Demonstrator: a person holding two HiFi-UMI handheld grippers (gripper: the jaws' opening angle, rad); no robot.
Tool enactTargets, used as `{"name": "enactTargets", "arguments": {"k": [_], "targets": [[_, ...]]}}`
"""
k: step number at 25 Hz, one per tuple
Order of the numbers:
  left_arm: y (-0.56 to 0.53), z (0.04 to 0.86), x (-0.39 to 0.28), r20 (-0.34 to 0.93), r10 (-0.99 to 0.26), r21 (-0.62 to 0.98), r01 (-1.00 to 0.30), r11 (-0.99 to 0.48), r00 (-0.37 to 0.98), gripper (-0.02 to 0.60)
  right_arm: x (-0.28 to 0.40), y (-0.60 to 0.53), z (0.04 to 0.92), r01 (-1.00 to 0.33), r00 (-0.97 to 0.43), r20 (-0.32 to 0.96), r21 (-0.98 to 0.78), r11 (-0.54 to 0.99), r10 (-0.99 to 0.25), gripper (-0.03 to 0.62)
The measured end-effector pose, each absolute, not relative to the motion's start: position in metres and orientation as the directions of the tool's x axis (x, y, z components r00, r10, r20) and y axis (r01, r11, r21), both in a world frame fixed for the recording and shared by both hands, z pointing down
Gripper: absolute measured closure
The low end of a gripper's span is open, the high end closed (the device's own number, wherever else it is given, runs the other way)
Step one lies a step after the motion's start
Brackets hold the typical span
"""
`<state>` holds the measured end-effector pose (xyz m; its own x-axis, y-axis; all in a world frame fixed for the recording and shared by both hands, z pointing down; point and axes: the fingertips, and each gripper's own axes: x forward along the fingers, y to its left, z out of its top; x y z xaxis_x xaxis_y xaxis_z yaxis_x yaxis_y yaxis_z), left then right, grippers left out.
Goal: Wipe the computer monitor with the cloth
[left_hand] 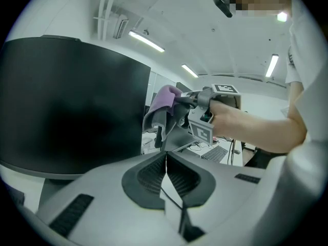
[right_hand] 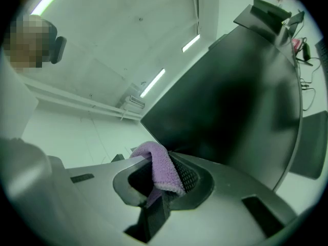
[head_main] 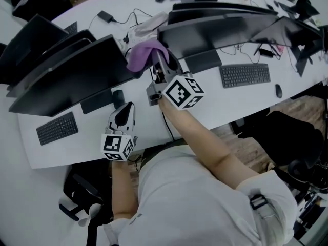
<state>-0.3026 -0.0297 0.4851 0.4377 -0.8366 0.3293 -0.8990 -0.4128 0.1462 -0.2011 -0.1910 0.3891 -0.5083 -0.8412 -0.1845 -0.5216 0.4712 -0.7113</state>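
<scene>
A purple cloth (head_main: 144, 55) hangs from my right gripper (head_main: 160, 60), which is shut on it and raised between two dark monitors. In the right gripper view the cloth (right_hand: 161, 170) drapes over the jaws, close to the black screen of the right monitor (right_hand: 236, 106). That monitor (head_main: 215, 27) stands just right of the cloth in the head view; the left monitor (head_main: 72, 78) is to its left. My left gripper (head_main: 123, 118) rests low over the desk, shut and holding nothing. From the left gripper view I see the cloth (left_hand: 163, 106) beside the left monitor (left_hand: 66, 106).
The white curved desk (head_main: 205, 96) carries two keyboards (head_main: 245, 75) (head_main: 57, 128), a mouse (head_main: 278, 90), cables and a power brick (head_main: 106, 16). More monitors stand at the far left and far right. Chairs sit below the desk's near edge.
</scene>
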Motion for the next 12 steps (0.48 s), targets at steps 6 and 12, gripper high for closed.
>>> {"name": "enactTargets", "arguments": {"k": [6, 12], "targets": [[-0.029, 0.495, -0.302, 0.355, -0.827, 0.148, -0.899, -0.411, 0.436, 0.578, -0.202, -0.193, 0.423, -0.531, -0.517, -0.142, -0.720, 0.447, -0.844, 0.540], [-0.030, 0.504, -0.301, 0.381, -0.820, 0.148, -0.903, -0.403, 0.428, 0.578, -0.203, -0.194, 0.460, -0.543, -0.531, -0.093, -0.726, 0.422, -0.842, 0.540]]}}
